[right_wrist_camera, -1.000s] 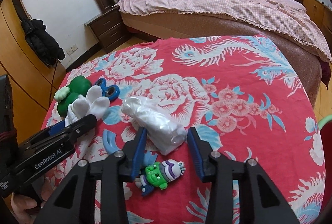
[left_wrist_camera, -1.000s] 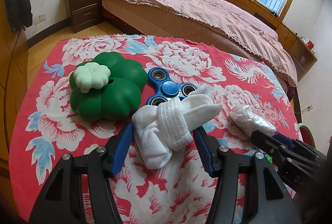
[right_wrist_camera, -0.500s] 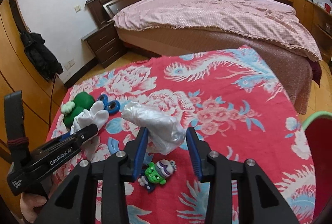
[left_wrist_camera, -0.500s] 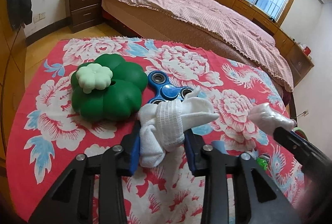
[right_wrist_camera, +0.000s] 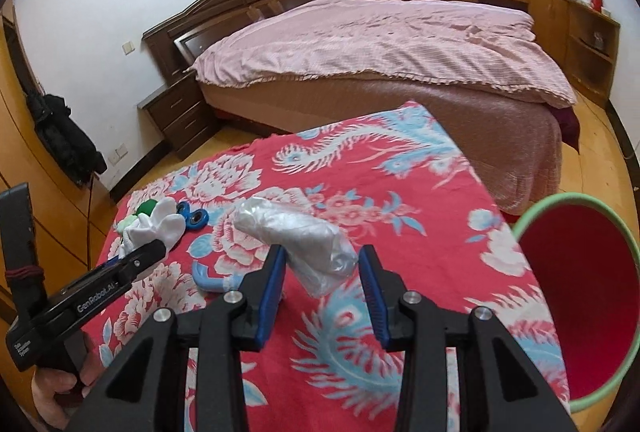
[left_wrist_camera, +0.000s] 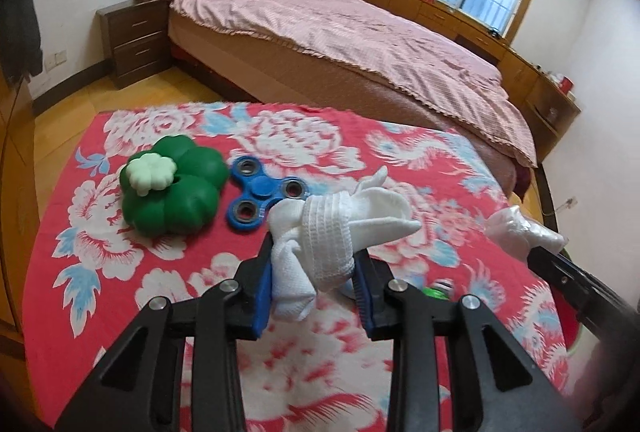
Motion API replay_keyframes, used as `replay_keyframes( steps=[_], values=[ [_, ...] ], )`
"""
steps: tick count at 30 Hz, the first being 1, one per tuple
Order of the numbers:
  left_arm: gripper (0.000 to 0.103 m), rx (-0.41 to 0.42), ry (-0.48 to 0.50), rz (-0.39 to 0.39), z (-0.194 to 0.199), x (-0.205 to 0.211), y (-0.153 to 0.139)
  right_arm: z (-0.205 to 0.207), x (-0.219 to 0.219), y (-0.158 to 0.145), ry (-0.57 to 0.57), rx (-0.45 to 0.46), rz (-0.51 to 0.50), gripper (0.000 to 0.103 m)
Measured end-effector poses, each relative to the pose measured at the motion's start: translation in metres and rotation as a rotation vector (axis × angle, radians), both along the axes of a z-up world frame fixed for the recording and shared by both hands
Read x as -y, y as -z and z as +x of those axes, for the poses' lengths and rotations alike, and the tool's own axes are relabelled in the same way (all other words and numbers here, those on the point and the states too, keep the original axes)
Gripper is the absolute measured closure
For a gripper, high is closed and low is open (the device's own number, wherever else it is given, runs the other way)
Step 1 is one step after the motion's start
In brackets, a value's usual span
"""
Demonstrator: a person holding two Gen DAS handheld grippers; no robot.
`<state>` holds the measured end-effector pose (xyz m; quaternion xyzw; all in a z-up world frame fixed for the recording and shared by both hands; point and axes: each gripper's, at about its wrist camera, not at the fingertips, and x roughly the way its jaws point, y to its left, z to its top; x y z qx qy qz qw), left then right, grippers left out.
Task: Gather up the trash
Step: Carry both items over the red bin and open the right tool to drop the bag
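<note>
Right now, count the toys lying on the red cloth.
3, maybe more behind the grippers: a green clover at the left, a blue spinner beside it, and a small green figure, mostly hidden by the left gripper.

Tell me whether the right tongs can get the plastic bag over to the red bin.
Probably yes. The right tongs grip the crumpled plastic bag clear of the cloth, and the red bin stands open just beside the table edge with nothing between.
</note>
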<state>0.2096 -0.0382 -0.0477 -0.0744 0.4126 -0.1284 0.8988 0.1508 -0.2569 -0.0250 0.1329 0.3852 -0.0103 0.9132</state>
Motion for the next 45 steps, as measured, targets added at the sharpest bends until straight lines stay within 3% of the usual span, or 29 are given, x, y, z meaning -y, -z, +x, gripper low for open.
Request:
replay_keyframes(
  steps=[13, 25, 45],
  values=[
    [0.068, 0.026, 0.087, -0.013, -0.044, 0.043, -0.029, -0.058, 0.044, -0.019, 0.109, 0.041, -0.007, 0.062],
    [0.068, 0.009, 0.200, -0.005, -0.074, 0.106, -0.033, -0.119, 0.100, -0.033, 0.277, 0.095, -0.001, 0.062],
    [0.068, -0.027, 0.370, 0.068, -0.088, 0.206, -0.021, -0.155, 0.180, 0.014, 0.463, 0.004, 0.041, 0.062]
  ],
)
